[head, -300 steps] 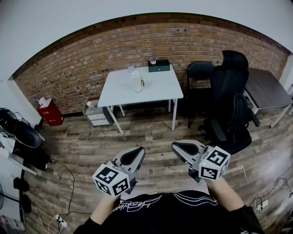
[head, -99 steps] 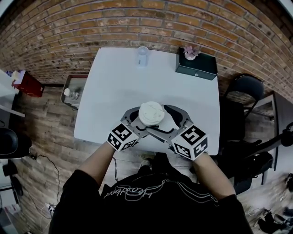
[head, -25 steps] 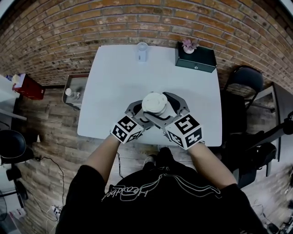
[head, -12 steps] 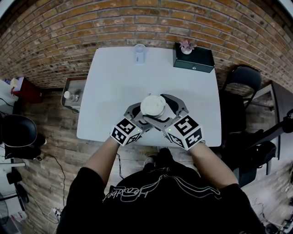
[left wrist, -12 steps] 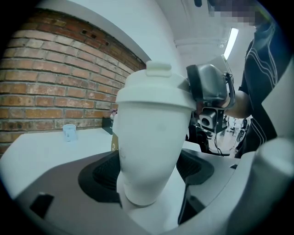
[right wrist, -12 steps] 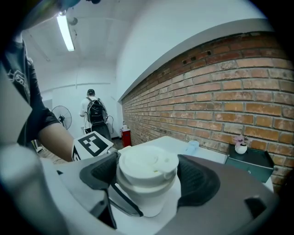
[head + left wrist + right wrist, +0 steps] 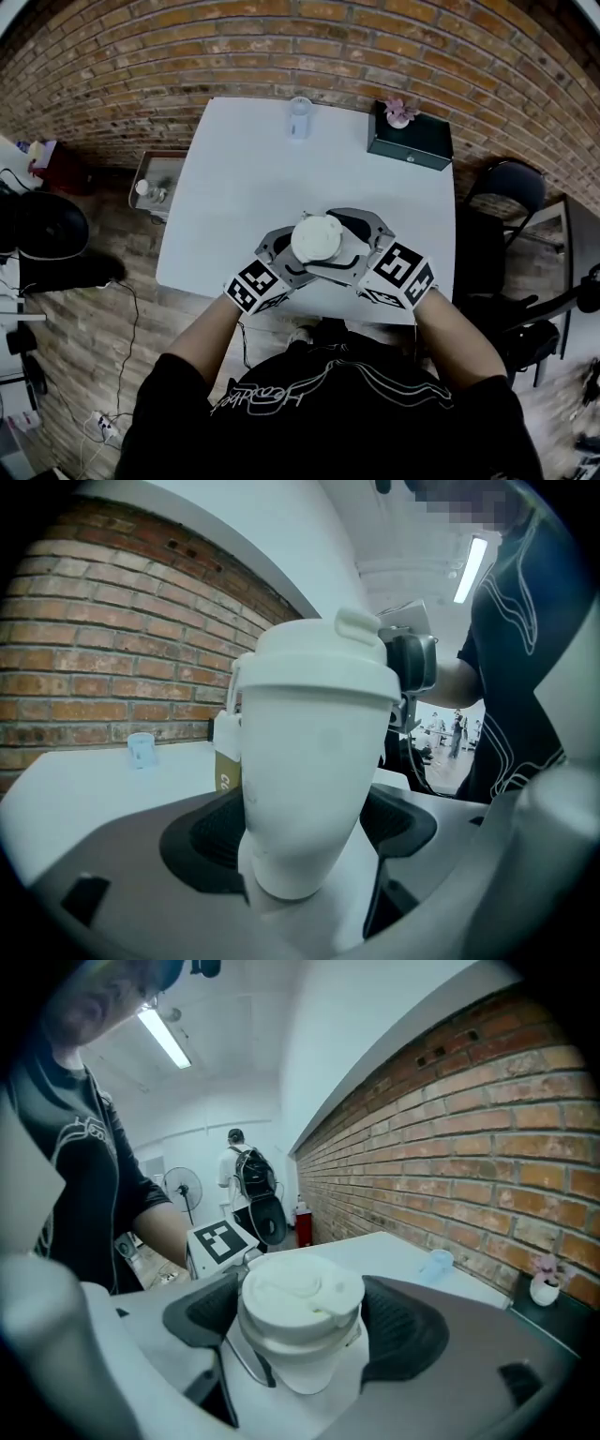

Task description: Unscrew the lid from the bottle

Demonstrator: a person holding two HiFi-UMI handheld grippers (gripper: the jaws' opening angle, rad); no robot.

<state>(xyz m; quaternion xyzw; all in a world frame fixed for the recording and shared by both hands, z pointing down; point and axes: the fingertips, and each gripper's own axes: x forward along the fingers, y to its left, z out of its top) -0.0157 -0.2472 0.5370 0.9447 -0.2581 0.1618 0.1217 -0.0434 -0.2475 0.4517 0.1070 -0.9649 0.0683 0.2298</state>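
A white bottle stands upright near the front edge of the white table. Its white lid with a flip cap is on top. My left gripper comes in from the left and is shut on the bottle's narrow lower body. My right gripper comes from the right at lid height. Its dark pads sit against both sides of the lid, so it is shut on the lid. From the left gripper view, the right gripper shows behind the lid.
A small clear cup stands at the table's far edge. A dark green box with a small flower pot sits at the far right corner. A black chair stands right of the table, a low drawer unit left.
My right gripper has rolled about the lid, and its marker cube has swung out to the right. The left gripper and the bottle's body have stayed put.
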